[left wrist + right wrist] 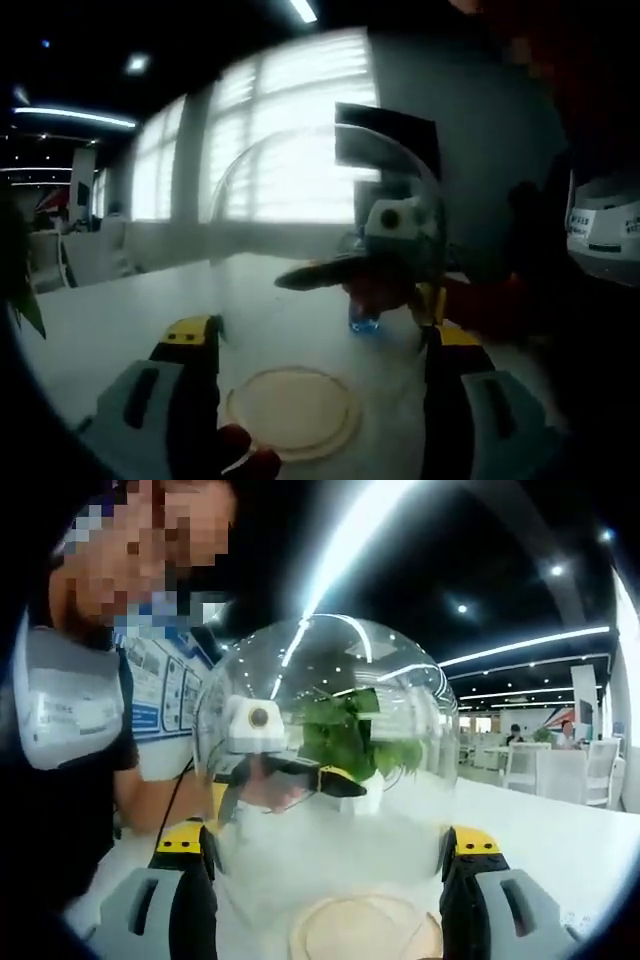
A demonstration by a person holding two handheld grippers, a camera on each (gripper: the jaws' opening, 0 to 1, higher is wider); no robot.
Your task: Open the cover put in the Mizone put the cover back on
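A clear glass dome cover (300,200) stands between the jaws of my left gripper (315,335), which press on its two sides. In the right gripper view the same dome (320,740) sits between the jaws of my right gripper (325,850), also touching both sides. A round wooden base (290,410) lies on the white table just below the dome, seen again as the base (365,930). Through the glass each view shows the opposite gripper: the right one (395,255) and the left one (270,765). A small blue object (365,322) sits low behind the glass.
A person in a dark top (70,780) stands close on the far side of the white table (130,300). A green plant (350,735) shows through the dome. Chairs (560,770) and bright windows (290,140) lie farther off.
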